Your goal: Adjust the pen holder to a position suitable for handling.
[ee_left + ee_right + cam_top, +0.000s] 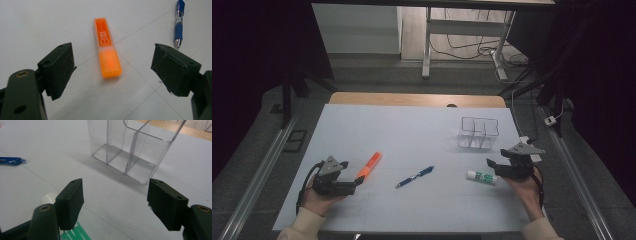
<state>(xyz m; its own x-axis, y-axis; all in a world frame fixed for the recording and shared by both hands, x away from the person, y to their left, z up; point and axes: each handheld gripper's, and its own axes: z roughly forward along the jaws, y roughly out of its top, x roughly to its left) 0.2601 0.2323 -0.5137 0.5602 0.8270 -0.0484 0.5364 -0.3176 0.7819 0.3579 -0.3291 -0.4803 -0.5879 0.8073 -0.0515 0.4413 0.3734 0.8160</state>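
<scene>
Seemingly empty: clear two-compartment organizer (130, 152), upright.

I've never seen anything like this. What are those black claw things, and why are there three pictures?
A person sits at a table covered in white, holding a pinching tool in each hand. The top picture looks down from above. The other two come from little cameras riding on each tool. The left gripper is open, empty, pointing at an orange highlighter, with a blue pen farther off. The right gripper is open and empty too, above a glue stick, facing a clear plastic box. Nothing is picked up.
</scene>
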